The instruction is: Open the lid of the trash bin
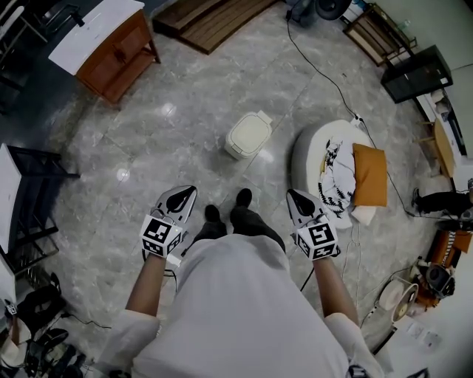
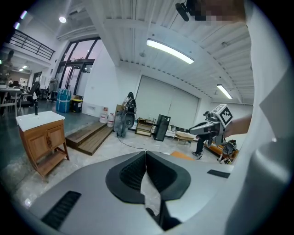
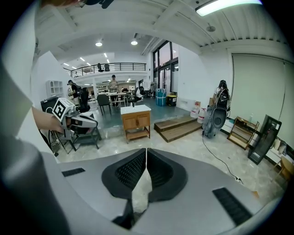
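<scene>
A small cream trash bin [image 1: 247, 135] with its lid down stands on the marble floor ahead of the person's feet. My left gripper [image 1: 180, 196] is held at waist height, left of the body, well short of the bin, jaws shut with nothing between them. My right gripper [image 1: 298, 199] hangs level with it on the right, also shut and empty. In the left gripper view the jaw tips [image 2: 145, 153] meet, and the right gripper [image 2: 212, 124] shows across the room. In the right gripper view the tips [image 3: 146, 149] touch too. The bin is hidden in both gripper views.
A round white cushion seat [image 1: 314, 151] with an orange pillow [image 1: 369, 174] and a patterned cloth sits right of the bin. A wooden cabinet [image 1: 111, 48] stands far left, wooden steps [image 1: 214, 18] at the back. A cable [image 1: 318, 70] runs across the floor.
</scene>
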